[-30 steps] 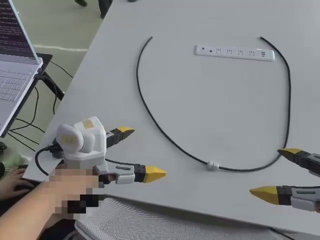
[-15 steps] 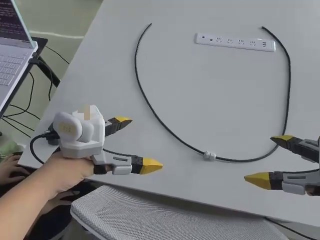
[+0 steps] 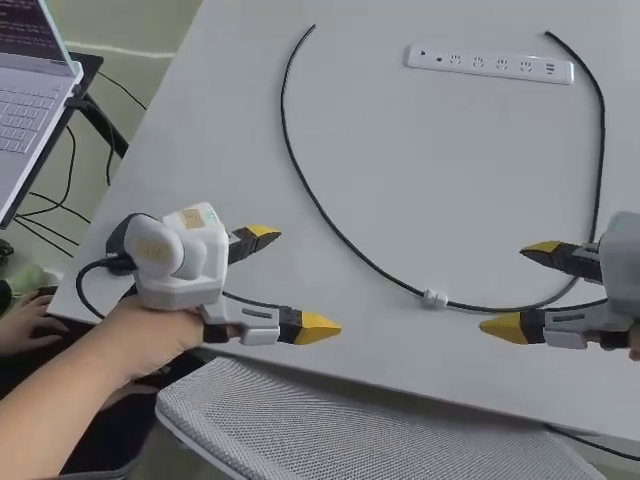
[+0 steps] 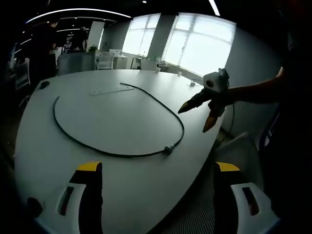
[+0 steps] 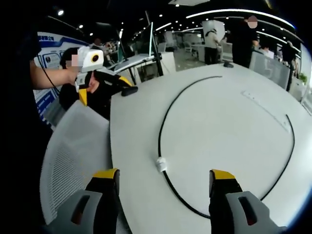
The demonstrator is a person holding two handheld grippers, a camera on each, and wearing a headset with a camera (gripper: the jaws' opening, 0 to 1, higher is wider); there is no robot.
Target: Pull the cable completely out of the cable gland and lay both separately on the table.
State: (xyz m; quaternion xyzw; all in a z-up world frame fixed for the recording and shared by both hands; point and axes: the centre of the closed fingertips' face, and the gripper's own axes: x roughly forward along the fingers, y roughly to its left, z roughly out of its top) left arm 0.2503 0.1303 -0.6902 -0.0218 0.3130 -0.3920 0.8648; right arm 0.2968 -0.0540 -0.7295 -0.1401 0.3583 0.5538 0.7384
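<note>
Left gripper point(image 3: 297, 280) and right gripper point(image 3: 510, 288): jaws apart, nothing held, both over the desk's point(image 3: 450, 180) near edge. Cable point(image 5: 159, 136) lies in a big loop on the desk. Gland point(image 3: 434, 298) sits threaded on it, near the right gripper.

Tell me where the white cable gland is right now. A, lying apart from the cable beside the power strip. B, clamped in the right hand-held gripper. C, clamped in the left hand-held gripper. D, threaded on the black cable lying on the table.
D: the cable gland sits on the cable on the table, between the open left hand-held gripper and right hand-held gripper, neither touching it.
</note>
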